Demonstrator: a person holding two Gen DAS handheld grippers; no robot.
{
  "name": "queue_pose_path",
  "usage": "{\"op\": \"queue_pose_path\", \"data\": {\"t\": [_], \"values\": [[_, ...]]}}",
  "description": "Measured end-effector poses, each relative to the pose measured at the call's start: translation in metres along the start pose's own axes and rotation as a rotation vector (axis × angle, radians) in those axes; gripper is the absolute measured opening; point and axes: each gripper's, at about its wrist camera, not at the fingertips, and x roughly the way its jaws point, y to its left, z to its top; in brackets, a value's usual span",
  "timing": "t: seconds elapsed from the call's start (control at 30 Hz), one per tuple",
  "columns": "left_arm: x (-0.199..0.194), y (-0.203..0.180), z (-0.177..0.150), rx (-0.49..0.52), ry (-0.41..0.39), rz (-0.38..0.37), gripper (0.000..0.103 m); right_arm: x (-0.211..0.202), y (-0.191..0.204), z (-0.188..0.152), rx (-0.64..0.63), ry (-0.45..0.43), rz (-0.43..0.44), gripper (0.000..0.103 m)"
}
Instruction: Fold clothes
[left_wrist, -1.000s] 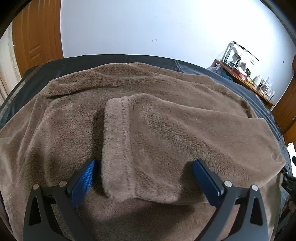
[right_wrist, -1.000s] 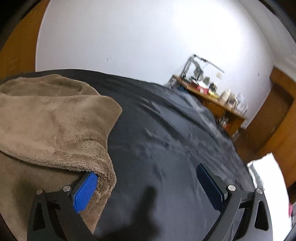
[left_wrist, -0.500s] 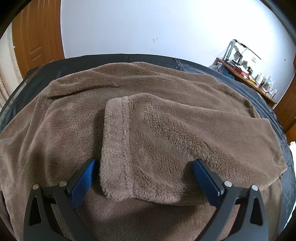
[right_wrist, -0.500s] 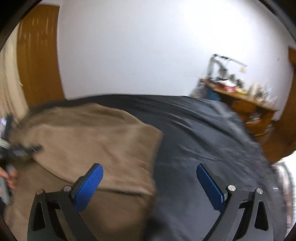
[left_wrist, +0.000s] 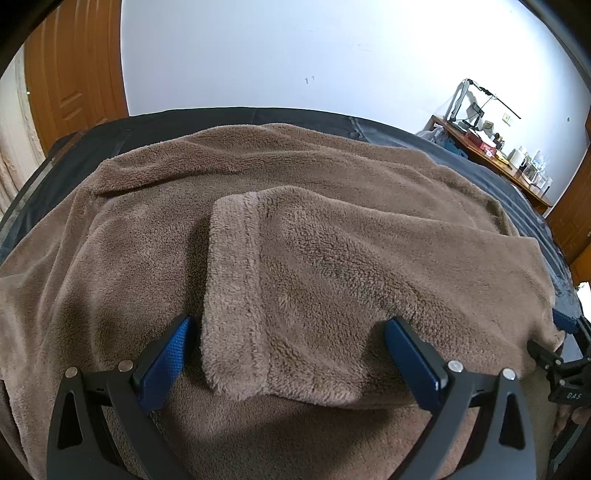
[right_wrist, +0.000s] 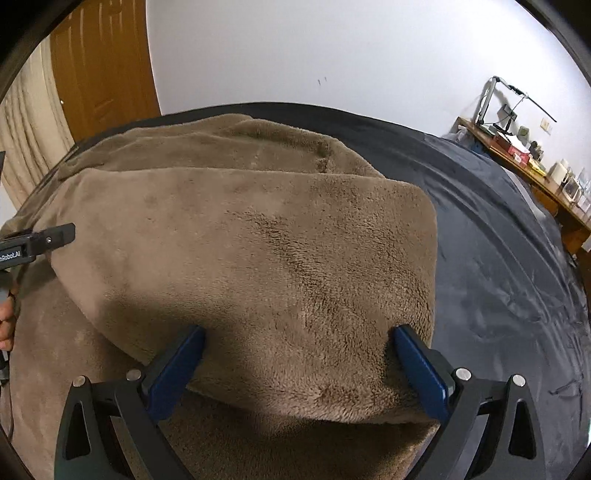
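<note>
One brown fleece garment (left_wrist: 303, 258), two open-jawed grippers (left_wrist: 284, 354) (right_wrist: 295, 365)

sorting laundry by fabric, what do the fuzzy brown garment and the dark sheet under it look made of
Fuzzy brown garment: likely plush fleece; its thick matte pile hides any weave. Dark sheet under it: looks like smooth thin woven cloth, perhaps synthetic, with a faint sheen along its creases.

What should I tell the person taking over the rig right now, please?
Left gripper: open, fingers either side of the folded sleeve's cuff.
Right gripper: open, straddling the near edge of the same fold.
Brown fleece garment lies spread on the dark sheet.
Done: one sleeve folded across the body.
Left: the remaining folds; nothing is gripped.
</note>
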Motion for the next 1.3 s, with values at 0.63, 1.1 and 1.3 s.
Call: {"op": "queue_pose_path", "data": {"t": [0.63, 1.1, 1.3], "values": [[0.001, -0.001, 0.0, -0.001, 0.002, 0.006, 0.102, 0.029, 0.064, 0.032, -0.025, -0.048, 0.085, 0.103], [-0.005, 0.011, 0.001, -0.05, -0.011, -0.041, 0.102, 0.032, 0.064, 0.034, -0.017, -0.05, 0.099, 0.103], [-0.049, 0.03, -0.006, -0.134, -0.056, 0.015, 0.102, 0.032, 0.062, 0.034, -0.009, -0.054, 0.113, 0.103]]}}
